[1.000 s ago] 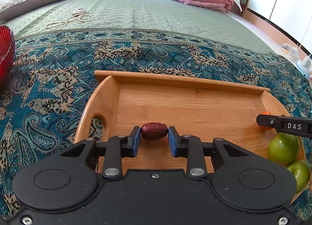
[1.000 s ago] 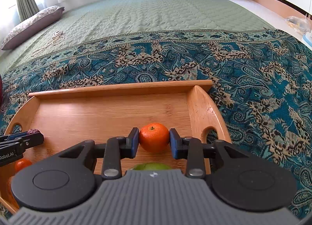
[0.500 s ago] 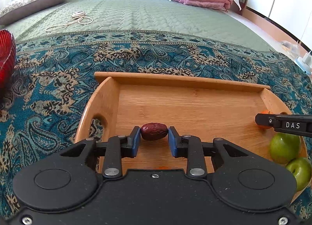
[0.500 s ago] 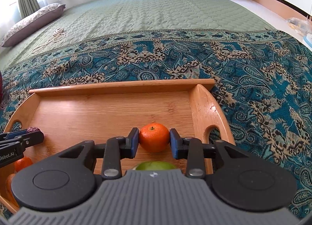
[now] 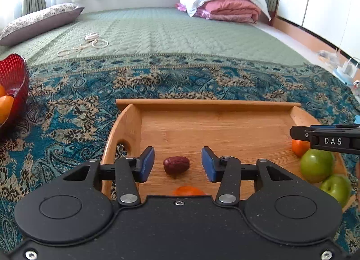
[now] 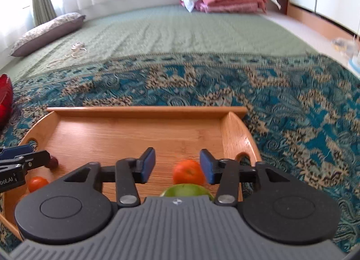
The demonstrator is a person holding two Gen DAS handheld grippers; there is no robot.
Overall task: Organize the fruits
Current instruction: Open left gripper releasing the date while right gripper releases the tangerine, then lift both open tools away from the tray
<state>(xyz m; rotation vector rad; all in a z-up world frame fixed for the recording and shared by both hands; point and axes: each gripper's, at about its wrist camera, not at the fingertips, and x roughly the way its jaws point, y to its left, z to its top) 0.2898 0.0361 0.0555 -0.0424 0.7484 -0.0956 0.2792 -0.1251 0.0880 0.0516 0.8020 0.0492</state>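
Observation:
A wooden tray (image 5: 126,129) lies on the patterned bedspread. My left gripper (image 5: 177,165) is open, with a dark red date (image 5: 176,165) lying on the tray floor between its jaws, untouched. A small orange (image 5: 187,190) peeks out just below. My right gripper (image 6: 177,165) is open; an orange (image 6: 188,172) rests on the tray (image 6: 144,109) close to its right pad. A green apple (image 6: 187,190) sits just under it. In the left wrist view two green apples (image 5: 317,165) lie at the tray's right end.
A red glass bowl (image 5: 15,79) holding oranges stands left of the tray. A cord (image 5: 90,42) lies on the green quilt beyond. A pillow (image 5: 38,23) and folded pink bedding (image 5: 229,11) are at the far end. Small items lie on the floor at right (image 5: 346,68).
Both grippers have opened: the left let go of the date and the right let go of the orange, both now resting on the tray. Both views have tilted up.

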